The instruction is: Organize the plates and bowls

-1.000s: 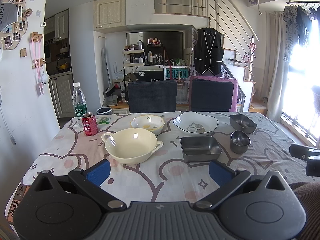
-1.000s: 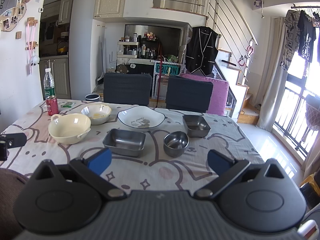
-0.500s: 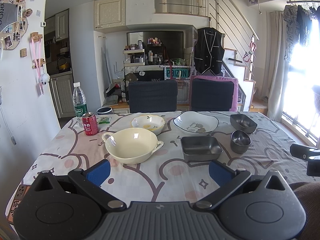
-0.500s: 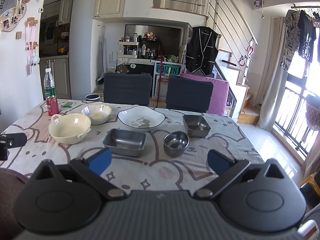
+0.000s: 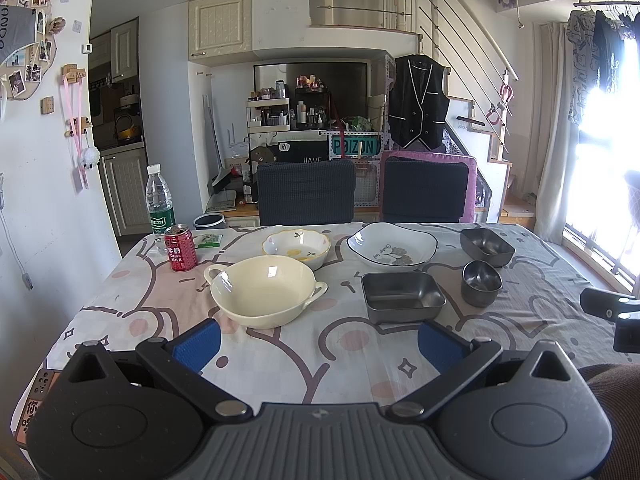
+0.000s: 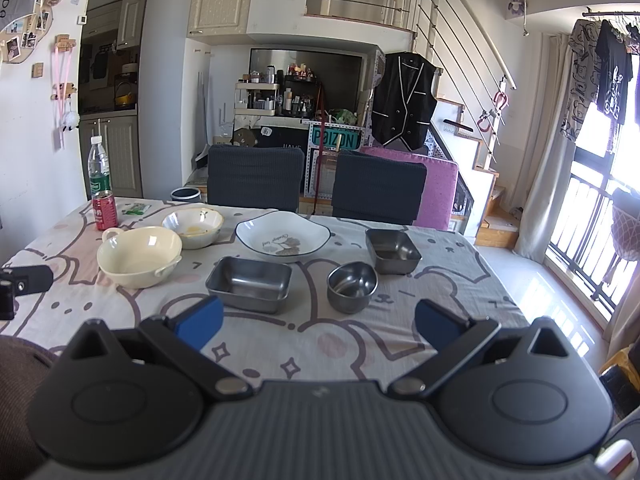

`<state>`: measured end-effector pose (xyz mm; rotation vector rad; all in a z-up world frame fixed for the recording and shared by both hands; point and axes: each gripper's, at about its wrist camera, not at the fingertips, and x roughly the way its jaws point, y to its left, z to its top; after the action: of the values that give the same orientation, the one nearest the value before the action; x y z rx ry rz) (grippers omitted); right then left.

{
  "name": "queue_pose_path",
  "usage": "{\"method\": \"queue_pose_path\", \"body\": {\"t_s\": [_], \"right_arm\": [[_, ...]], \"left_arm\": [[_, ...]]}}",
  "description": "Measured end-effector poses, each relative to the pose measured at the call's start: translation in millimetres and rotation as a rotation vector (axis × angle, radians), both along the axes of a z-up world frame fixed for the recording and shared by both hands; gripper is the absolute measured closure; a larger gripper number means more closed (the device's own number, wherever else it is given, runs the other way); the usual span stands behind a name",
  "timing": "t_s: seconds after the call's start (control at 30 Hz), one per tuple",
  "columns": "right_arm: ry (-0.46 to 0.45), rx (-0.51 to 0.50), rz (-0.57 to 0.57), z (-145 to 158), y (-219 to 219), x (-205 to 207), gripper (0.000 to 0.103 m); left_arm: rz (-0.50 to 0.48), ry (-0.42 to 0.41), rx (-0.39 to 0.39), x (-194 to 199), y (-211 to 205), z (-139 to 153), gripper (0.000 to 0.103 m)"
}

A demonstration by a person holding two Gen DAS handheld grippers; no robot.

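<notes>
While the left gripper (image 5: 318,338) hangs above the near table edge, jaws spread wide and empty, the cream two-handled bowl (image 5: 265,297) sits just beyond its left fingertip. Behind that bowl lies the floral bowl (image 5: 297,246); right of it, the steel tray (image 5: 402,301).

From the right wrist, the right gripper (image 6: 318,322) also gapes empty. Right of the steel tray (image 6: 249,283) stands the steel cup (image 6: 352,286), the white plate (image 6: 282,239) behind.
</notes>
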<state>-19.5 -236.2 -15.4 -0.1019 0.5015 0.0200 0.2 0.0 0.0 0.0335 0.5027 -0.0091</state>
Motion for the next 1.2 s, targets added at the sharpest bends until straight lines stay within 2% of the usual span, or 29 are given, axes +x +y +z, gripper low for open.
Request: {"method": "queue_pose_path", "body": {"t_s": [0.53,0.73,0.9,1.2], "right_arm": [[0.001,0.006,0.0,-0.8,-1.9,1.3,0.0],[-0.008,0.087,-0.017,-2.2,-18.5,9.2,0.0],[-0.044,0.083,-0.004,7.3,-24.9,27.7,0.0],[-0.057,0.096,0.037,18.9,-31.3,90.6,0.0]], "left_arm": [[0.012,0.006,0.018,-3.5,0.7,2.1,0.0],[0.017,-0.018,0.047,8.9,2.6,10.0,0.0],[0.001,-0.06,0.056,31.2,5.7,28.9,0.0],[-0.035,-0.122,-0.014,101.0,4.8,62.0,0.0]]}}
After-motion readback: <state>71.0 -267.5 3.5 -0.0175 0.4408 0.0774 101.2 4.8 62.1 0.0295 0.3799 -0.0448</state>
